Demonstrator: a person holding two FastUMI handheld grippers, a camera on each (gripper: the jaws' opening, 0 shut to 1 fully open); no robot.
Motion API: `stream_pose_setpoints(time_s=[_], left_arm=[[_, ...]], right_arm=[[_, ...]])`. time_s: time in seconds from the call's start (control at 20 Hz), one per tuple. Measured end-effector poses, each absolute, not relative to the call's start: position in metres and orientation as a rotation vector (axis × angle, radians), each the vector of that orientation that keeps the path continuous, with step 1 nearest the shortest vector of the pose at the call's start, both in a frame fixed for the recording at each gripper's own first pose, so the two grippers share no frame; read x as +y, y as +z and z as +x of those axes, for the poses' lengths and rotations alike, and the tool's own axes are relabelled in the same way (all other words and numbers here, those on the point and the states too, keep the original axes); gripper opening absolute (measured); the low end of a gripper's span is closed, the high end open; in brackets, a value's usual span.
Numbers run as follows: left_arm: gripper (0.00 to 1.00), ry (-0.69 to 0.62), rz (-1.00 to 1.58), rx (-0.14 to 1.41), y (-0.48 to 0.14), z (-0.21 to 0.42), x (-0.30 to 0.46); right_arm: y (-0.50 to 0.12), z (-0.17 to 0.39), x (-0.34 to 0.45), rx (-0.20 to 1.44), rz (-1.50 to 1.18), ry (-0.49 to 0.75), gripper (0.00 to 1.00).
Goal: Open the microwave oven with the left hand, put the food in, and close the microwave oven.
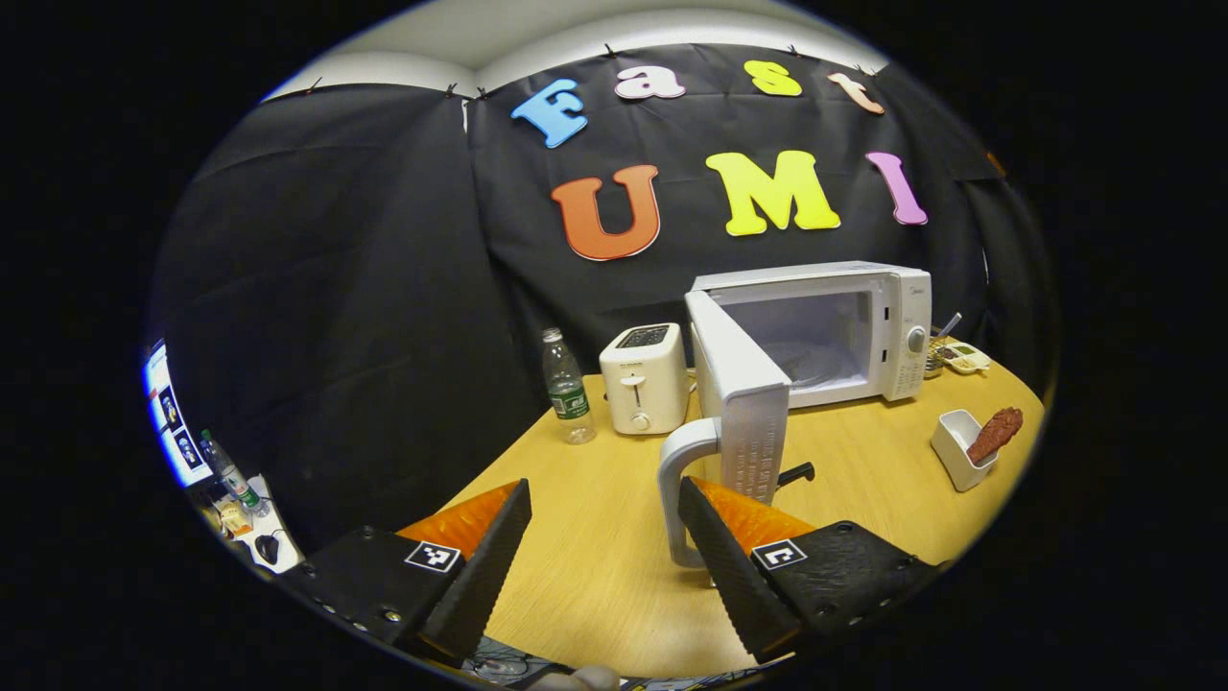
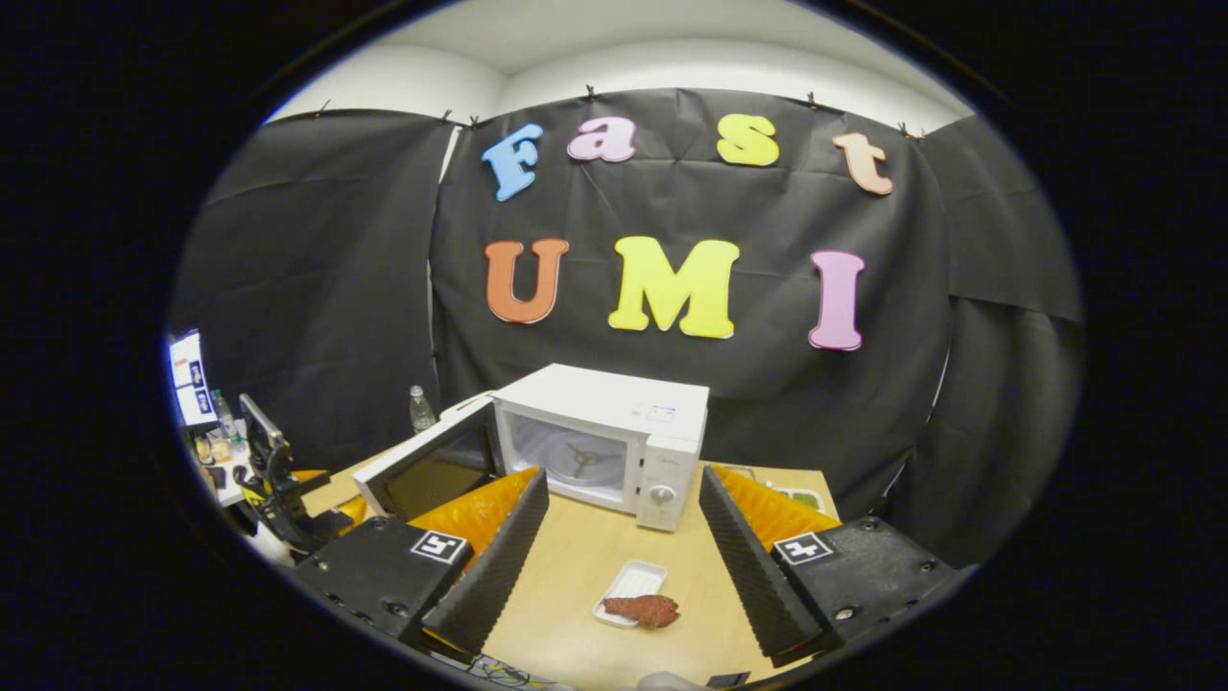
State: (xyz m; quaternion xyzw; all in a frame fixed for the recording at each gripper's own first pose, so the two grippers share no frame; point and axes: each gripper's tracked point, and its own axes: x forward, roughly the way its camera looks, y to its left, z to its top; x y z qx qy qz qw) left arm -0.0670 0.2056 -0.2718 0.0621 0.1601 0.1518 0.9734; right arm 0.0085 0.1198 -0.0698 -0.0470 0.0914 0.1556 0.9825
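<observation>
The white microwave (image 1: 835,331) (image 2: 614,432) stands on the wooden table with its door (image 1: 739,403) (image 2: 427,470) swung wide open, cavity empty. The door's grey handle (image 1: 676,480) sits just ahead of my left gripper (image 1: 604,557), which is open and touches nothing. A brown piece of food (image 2: 643,608) (image 1: 996,434) lies on the edge of a small white tray (image 2: 628,579) (image 1: 955,443) in front of the microwave. My right gripper (image 2: 624,566) hangs open above the tray, nothing between its fingers. In the right gripper view, the other gripper (image 2: 278,485) appears at far left.
A white toaster (image 1: 645,379) and a clear water bottle (image 1: 566,389) (image 2: 420,408) stand left of the microwave. A dish with cutlery (image 1: 955,355) lies to its right. The table (image 1: 595,566) has bare wood in front. A cluttered side desk (image 1: 230,489) lies beyond the table's left edge.
</observation>
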Motion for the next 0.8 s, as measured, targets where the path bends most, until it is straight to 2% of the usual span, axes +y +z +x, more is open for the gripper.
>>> stream_pose_setpoints(time_s=[0.05, 0.1, 0.15, 0.25, 0.3, 0.4, 0.45, 0.5, 0.55, 0.8], left_arm=[[0.94, 0.315, 0.124, 0.326, -0.270, -0.071, 0.207], [0.94, 0.319, 0.124, 0.328, -0.269, -0.076, 0.207], [0.94, 0.320, 0.120, 0.330, -0.267, -0.081, 0.207], [0.94, 0.313, 0.108, 0.334, -0.264, -0.091, 0.201], [0.94, 0.308, 0.102, 0.335, -0.260, -0.092, 0.195], [0.94, 0.290, 0.093, 0.331, -0.252, -0.093, 0.180], [0.94, 0.278, 0.085, 0.330, -0.248, -0.092, 0.172], [0.94, 0.268, 0.077, 0.328, -0.243, -0.091, 0.163], [0.94, 0.259, 0.070, 0.327, -0.238, -0.088, 0.155], [0.94, 0.243, 0.040, 0.339, -0.219, -0.073, 0.120]], right_arm=[[-0.077, 0.013, 0.114, 0.190, -0.084, 0.305, 0.96], [-0.086, 0.016, 0.107, 0.195, -0.075, 0.298, 1.00], [-0.099, 0.021, 0.099, 0.214, -0.064, 0.291, 0.96], [-0.137, 0.032, 0.083, 0.268, -0.042, 0.286, 1.00], [-0.157, 0.037, 0.078, 0.308, -0.028, 0.286, 0.96], [-0.202, 0.043, 0.066, 0.402, -0.003, 0.283, 0.96], [-0.221, 0.047, 0.060, 0.441, 0.018, 0.277, 0.99], [-0.241, 0.052, 0.057, 0.480, 0.040, 0.275, 0.89], [-0.258, 0.057, 0.054, 0.514, 0.062, 0.278, 0.84], [-0.330, 0.069, 0.059, 0.691, 0.214, 0.333, 0.80]])
